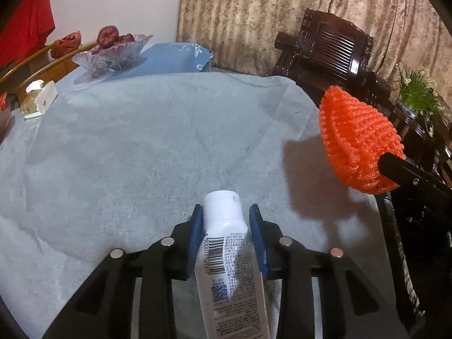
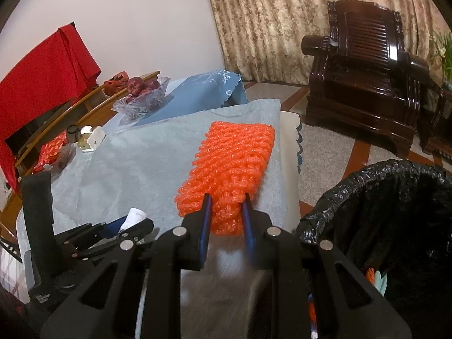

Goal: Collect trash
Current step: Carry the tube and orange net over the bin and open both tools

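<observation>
Left wrist view: the left tool [image 1: 226,220] has its blue fingers clamped on a white tube [image 1: 230,260] above the grey-covered counter [image 1: 141,141], apparently mid-carry. Right wrist view: the right tool [image 2: 226,212] pinches an orange foam net [image 2: 234,163]; next it likely swings right and releases over the black-lined bin [image 2: 381,197].

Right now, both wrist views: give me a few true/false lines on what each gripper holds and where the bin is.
1. The left gripper is shut on a white tube. True.
2. The right gripper is open with nothing in it. False: it is shut on an orange foam net.
3. The bin has a black liner. True.
4. The bin is left of the right gripper. False: it is to its right.
5. The fruit bowl holds bananas. False: dark red fruit.
</observation>
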Demonstrator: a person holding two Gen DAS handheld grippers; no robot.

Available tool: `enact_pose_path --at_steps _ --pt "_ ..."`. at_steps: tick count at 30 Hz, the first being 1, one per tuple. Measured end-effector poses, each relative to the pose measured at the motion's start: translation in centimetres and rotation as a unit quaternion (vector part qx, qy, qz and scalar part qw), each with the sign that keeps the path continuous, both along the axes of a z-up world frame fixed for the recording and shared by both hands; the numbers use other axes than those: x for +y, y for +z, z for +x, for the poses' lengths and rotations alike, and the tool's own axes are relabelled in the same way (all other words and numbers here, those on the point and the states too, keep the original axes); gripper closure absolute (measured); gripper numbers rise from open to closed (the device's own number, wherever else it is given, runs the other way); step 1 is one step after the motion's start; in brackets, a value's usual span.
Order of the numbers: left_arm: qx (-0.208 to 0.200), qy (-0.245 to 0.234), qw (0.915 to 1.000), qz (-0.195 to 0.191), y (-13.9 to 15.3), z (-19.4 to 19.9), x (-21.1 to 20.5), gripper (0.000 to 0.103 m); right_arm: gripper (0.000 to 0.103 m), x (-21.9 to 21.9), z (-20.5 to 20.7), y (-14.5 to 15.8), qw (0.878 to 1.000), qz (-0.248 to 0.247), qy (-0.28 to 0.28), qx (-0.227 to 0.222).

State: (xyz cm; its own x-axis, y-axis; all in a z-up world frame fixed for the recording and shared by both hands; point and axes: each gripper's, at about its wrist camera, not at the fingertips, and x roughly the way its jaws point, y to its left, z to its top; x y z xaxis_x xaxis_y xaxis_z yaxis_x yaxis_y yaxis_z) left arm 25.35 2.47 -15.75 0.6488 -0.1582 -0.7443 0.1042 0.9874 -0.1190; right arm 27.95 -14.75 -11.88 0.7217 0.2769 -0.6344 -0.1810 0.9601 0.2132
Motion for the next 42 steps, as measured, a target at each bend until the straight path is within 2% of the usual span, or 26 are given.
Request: enact_pose_path --at_steps 10,24,32,42 --pt "-0.028 -0.010 0.9995 -0.010 3.1 -1.2 0.9 0.070 0.083 -0.5 -2.0 1.4 1.000 0.007 -0.003 -0.010" --pt "-0.074 -0.049 0.9959 -0.018 7.6 -3.8 -2.2 0.071 0.083 -3.3 -7.3 4.9 0.998 0.004 -0.028 -0.048" --pt "-0.093 -0.090 0.9912 -0.025 9.4 -5.1 -6.5 0.071 0.083 -7.4 -10.7 6.1 0.996 0.001 -0.064 -0.063" --pt "-0.109 -0.174 0.9777 -0.045 10.5 -6.3 -15.8 0.071 0.083 -14.7 -14.9 6.0 0.989 -0.013 -0.130 -0.066"
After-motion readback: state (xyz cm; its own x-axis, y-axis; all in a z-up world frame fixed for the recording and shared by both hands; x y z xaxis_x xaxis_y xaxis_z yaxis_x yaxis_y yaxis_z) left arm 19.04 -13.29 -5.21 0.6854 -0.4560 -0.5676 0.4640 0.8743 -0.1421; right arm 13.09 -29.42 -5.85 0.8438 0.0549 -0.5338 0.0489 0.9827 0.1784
